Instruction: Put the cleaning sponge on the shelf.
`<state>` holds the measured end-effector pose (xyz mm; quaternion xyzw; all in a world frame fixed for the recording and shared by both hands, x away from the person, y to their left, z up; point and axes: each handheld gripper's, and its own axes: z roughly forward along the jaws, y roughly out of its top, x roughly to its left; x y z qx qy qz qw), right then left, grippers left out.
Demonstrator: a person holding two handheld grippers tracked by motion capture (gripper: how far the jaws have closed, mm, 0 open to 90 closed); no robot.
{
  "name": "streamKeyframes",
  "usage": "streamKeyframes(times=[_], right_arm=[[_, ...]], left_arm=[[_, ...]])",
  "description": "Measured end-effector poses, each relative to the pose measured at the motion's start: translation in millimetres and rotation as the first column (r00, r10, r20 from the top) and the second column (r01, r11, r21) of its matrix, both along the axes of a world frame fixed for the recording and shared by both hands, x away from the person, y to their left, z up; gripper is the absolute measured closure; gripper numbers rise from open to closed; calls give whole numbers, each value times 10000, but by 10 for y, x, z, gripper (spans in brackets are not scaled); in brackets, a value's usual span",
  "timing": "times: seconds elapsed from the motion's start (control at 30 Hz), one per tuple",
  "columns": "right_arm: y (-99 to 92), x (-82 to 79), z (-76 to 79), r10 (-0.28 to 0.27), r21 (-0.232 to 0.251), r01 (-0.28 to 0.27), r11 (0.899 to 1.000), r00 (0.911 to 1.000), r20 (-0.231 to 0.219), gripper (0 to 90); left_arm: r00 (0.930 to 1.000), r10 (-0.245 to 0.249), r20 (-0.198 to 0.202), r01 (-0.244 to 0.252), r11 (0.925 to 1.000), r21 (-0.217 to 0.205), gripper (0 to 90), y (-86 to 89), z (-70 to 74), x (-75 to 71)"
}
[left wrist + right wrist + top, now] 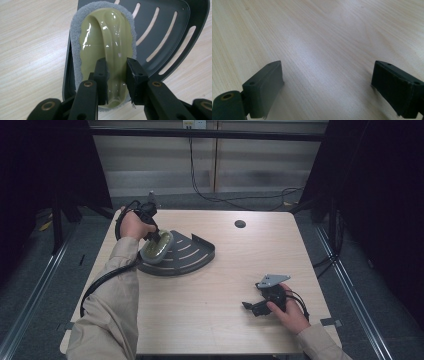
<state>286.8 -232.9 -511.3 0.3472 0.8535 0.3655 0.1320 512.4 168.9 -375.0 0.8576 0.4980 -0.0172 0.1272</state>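
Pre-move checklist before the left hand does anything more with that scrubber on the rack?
1. Left gripper clamped on the scrubber's handle: ok, jaws stand on either side of the glossy olive ridge and press on it.
2. Grip position: ok, near the handle's end closest to the gripper.
3. Scrubber over the dark slotted rack: ok, its grey pad overlaps the rack's left edge.
4. Pad resting on the rack or lifted: cannot tell.
5. Right gripper out of the way: ok, jaws open on bare table, far from the rack.
6. Rack sitting flat: ok by the high view.
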Motion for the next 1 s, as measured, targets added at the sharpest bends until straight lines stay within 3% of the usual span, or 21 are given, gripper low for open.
streamKeyframes(times=[0.3, 1.0], right_arm=[[-1, 1, -1, 2, -3, -2, 10000, 10000, 14, 95], [-1, 1, -1, 4, -6, -4, 10000, 10000, 13, 95]], left_arm=[[9999, 74, -106, -75, 10000, -55, 722, 1, -88, 17], [9995, -274, -148, 276, 9996, 110, 721, 40, -281, 17]])
